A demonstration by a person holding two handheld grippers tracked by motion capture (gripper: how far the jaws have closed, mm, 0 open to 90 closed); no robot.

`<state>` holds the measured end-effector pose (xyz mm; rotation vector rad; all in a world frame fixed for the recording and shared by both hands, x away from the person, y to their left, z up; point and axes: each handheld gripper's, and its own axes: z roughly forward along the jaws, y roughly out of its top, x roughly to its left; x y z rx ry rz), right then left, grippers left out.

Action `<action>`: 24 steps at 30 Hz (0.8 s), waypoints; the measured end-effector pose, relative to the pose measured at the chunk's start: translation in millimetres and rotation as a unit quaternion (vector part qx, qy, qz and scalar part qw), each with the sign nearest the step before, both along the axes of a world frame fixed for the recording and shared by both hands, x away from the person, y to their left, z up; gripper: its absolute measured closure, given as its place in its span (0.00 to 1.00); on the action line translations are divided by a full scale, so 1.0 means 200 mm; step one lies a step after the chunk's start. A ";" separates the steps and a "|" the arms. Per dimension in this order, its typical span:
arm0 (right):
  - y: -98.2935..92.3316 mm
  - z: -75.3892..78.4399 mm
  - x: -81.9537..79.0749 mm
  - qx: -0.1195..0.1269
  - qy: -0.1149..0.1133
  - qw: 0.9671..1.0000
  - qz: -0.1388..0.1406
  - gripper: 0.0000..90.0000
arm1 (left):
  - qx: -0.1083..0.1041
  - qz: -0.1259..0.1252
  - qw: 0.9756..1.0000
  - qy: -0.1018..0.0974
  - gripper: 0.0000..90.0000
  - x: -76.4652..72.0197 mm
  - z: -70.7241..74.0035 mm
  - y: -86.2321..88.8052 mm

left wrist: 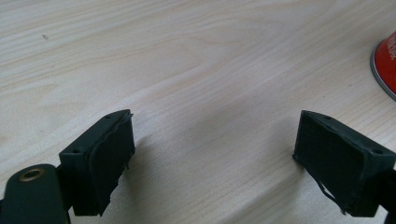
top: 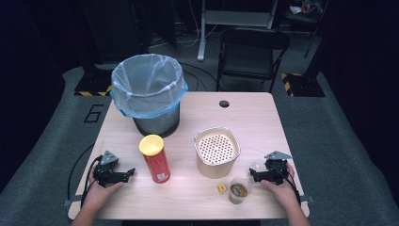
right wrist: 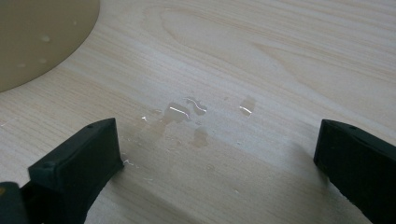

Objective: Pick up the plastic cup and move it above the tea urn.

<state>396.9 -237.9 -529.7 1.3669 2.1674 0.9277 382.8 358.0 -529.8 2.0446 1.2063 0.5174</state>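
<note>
A pale wood table (top: 263,117) is standing on grey carpet in a dark room, a folding chair (top: 251,52) behind it. Drops of water (right wrist: 187,112) are lying on the wood between the right gripper's (top: 258,175) wide jaws. The left gripper (top: 123,175) is also gaping wide over bare wood. A bag-lined bin (top: 149,92) is sitting at the far left, seemingly empty. Nearer are sitting a red can (top: 155,158), a beige strainer tub (top: 217,150), and a cup (top: 238,190) holding brownish contents.

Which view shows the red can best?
The high view: the whole can stands upright with its yellow lid, right of the left gripper. The left gripper view catches just its base edge at right.
</note>
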 end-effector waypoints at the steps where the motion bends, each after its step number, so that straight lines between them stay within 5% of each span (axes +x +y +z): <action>1: 0.00 0.00 0.00 0.002 0.002 1.000 -0.002 0.00 | -0.001 0.002 1.000 -0.001 0.13 0.00 0.00 0.00; 15: -0.02 0.01 -0.03 0.005 -0.009 1.000 -0.016 0.12 | -0.002 0.017 1.000 -0.002 0.15 -0.01 0.00 -0.01; 21: -0.03 0.03 -0.04 0.004 -0.005 1.000 -0.030 0.30 | -0.002 0.026 1.000 -0.008 0.15 0.00 0.00 -0.02; 24: -0.03 0.13 -0.06 0.013 -0.017 0.999 -0.036 0.48 | -0.002 0.027 1.000 -0.008 0.15 0.00 0.00 -0.02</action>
